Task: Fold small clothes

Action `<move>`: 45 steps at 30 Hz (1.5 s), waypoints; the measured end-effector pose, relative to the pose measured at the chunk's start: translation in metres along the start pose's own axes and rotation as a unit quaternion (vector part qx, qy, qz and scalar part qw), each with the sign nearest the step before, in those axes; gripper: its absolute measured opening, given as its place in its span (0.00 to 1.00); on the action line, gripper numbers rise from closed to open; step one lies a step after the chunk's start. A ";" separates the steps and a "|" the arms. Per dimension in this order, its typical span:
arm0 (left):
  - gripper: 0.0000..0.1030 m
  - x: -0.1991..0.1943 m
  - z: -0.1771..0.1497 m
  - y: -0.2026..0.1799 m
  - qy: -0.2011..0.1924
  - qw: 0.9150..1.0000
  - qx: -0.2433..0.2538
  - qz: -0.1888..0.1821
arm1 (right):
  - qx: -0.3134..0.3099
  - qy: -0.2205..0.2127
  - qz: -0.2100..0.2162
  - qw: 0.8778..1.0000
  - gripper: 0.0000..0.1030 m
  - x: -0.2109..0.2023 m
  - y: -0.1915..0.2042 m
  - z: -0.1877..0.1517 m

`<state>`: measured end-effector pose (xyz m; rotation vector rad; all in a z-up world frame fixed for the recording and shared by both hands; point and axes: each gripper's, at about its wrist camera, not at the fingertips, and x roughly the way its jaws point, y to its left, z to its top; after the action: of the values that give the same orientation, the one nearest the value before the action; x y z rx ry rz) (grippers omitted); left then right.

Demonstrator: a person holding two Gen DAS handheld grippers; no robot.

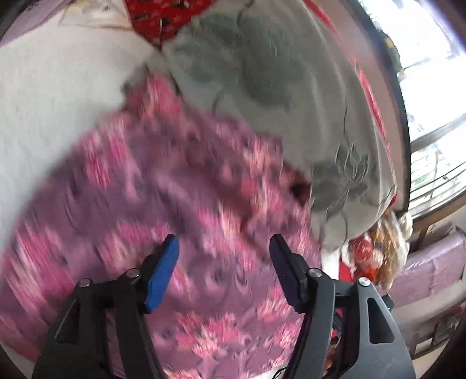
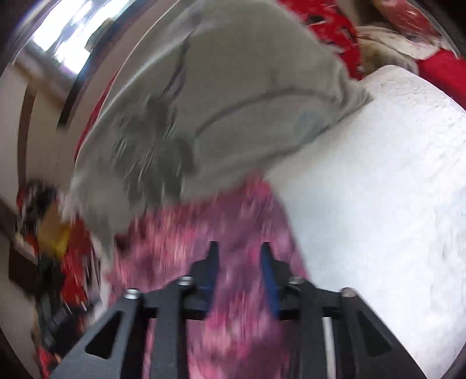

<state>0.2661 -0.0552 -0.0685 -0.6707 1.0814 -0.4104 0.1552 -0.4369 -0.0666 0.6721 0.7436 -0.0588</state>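
Observation:
A pink and purple patterned garment (image 1: 174,189) lies spread on the white textured surface (image 1: 43,102), blurred by motion. My left gripper (image 1: 224,247) hangs just above it, open, with nothing between its blue-padded fingers. In the right wrist view the same garment (image 2: 233,221) fills the lower middle. My right gripper (image 2: 239,250) stands open over it with a narrower gap, and only cloth shows behind that gap. A grey cloth with dark flower prints (image 1: 262,73) (image 2: 218,102) lies beyond the garment and overlaps its far edge.
Red patterned fabric (image 1: 157,17) (image 2: 329,23) lies behind the grey cloth. A window with railing (image 1: 437,145) is at the right. A heap of mixed clothes (image 1: 378,253) (image 2: 58,247) sits past the surface's edge. Bare white surface (image 2: 378,175) stretches to the right.

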 end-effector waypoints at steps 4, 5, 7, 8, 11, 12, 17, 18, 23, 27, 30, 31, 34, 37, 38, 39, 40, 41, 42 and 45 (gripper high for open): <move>0.62 0.016 -0.008 -0.015 0.012 0.995 0.073 0.060 | -0.095 0.044 -0.071 0.992 0.34 0.001 0.010 -0.033; 0.62 0.015 -0.007 -0.018 0.010 0.995 0.080 0.066 | -0.091 0.037 -0.072 0.993 0.35 -0.008 0.012 -0.031; 0.62 0.011 -0.003 -0.018 0.005 0.995 0.076 0.059 | -0.055 -0.004 -0.064 0.996 0.44 -0.032 0.003 -0.028; 0.62 0.011 -0.001 -0.018 0.006 0.995 0.077 0.061 | -0.044 -0.013 -0.074 0.996 0.55 -0.039 -0.002 -0.030; 0.62 0.006 0.001 -0.017 0.010 0.995 0.082 0.064 | -0.018 0.012 -0.115 0.993 0.57 -0.036 -0.024 -0.038; 0.62 0.003 0.001 -0.018 0.008 0.994 0.086 0.065 | -0.009 0.032 -0.116 0.993 0.57 -0.029 -0.029 -0.043; 0.63 -0.017 -0.007 -0.040 -0.053 0.969 0.178 0.161 | -0.027 0.007 -0.074 0.997 0.08 -0.039 -0.018 -0.056; 0.64 -0.012 -0.009 -0.040 -0.054 0.961 0.190 0.194 | -0.028 0.000 -0.078 0.997 0.08 -0.041 -0.018 -0.056; 0.66 0.014 -0.007 -0.020 -0.007 0.951 0.187 0.248 | -0.001 0.037 -0.125 0.991 0.12 -0.028 -0.046 -0.060; 0.66 -0.006 -0.004 -0.020 -0.034 0.954 0.183 0.233 | -0.034 -0.010 -0.140 0.989 0.21 -0.046 -0.016 -0.053; 0.66 0.009 -0.008 -0.024 -0.019 0.952 0.192 0.239 | -0.072 -0.026 -0.103 0.992 0.31 -0.042 0.021 -0.047; 0.66 0.013 -0.008 -0.022 -0.013 0.951 0.192 0.242 | -0.089 -0.026 -0.096 0.991 0.36 -0.034 0.035 -0.045; 0.66 0.014 -0.010 -0.025 -0.018 0.947 0.203 0.248 | -0.122 -0.012 -0.097 0.988 0.36 0.005 0.063 -0.044; 0.67 0.020 -0.010 -0.027 -0.017 0.947 0.202 0.247 | -0.117 0.030 -0.113 0.986 0.37 0.044 0.062 -0.052; 0.68 0.020 -0.009 -0.026 -0.016 0.947 0.203 0.248 | -0.119 0.030 -0.122 0.985 0.38 0.052 0.059 -0.054; 0.68 0.020 -0.008 -0.025 -0.017 0.947 0.204 0.248 | -0.127 0.018 -0.122 0.984 0.40 0.054 0.061 -0.054; 0.69 0.019 -0.008 -0.025 -0.018 0.947 0.204 0.249 | -0.127 0.021 -0.123 0.984 0.41 0.054 0.061 -0.054; 0.69 0.019 -0.009 -0.025 -0.018 0.946 0.205 0.250 | -0.127 0.025 -0.124 0.984 0.41 0.055 0.064 -0.052; 0.69 0.019 -0.009 -0.025 -0.019 0.946 0.206 0.251 | -0.127 0.030 -0.123 0.984 0.41 0.055 0.065 -0.050; 0.69 0.011 -0.012 -0.027 -0.032 0.948 0.198 0.246 | -0.120 0.032 -0.114 0.986 0.41 0.051 0.064 -0.038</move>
<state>0.2605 -0.0858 -0.0614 -0.0475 1.0235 -0.1598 0.1882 -0.3547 -0.0855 0.3582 0.8726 -0.1547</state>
